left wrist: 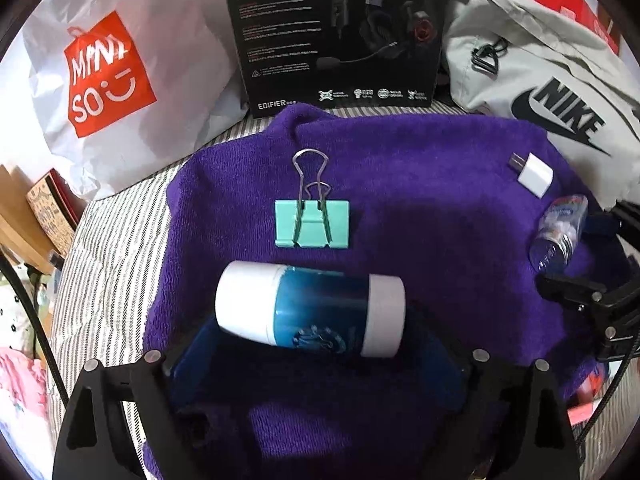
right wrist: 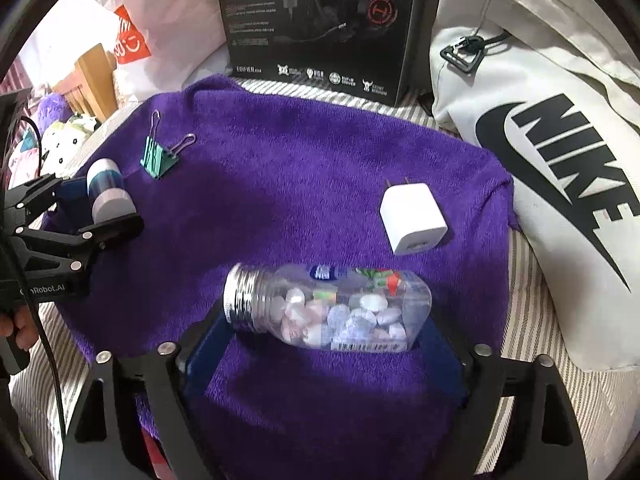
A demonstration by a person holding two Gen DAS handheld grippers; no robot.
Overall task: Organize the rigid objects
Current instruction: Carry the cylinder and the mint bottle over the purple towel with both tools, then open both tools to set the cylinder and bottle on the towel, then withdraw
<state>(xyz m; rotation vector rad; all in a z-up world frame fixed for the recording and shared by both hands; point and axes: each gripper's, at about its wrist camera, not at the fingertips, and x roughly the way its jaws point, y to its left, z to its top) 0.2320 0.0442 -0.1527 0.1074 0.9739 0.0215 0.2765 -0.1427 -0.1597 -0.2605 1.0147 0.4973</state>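
A blue canister with white ends (left wrist: pixel 310 310) lies on its side on the purple towel (left wrist: pixel 420 240), crosswise between the fingers of my left gripper (left wrist: pixel 316 344). The jaws stand wide, with a small gap at each end. In the right wrist view a clear bottle of pale candies with a silver cap (right wrist: pixel 328 308) lies tilted between the spread fingers of my right gripper (right wrist: pixel 326 336), whose pads do not press on it. A mint binder clip (left wrist: pixel 312 224) lies beyond the canister. A white charger plug (right wrist: pixel 412 220) lies beyond the bottle.
A black headset box (left wrist: pixel 340 32) stands at the towel's far edge. A white shopping bag with an orange logo (left wrist: pixel 108 76) is at the far left, a grey Nike bag (right wrist: pixel 540 168) at the right. Striped bedding (left wrist: pixel 104 248) surrounds the towel.
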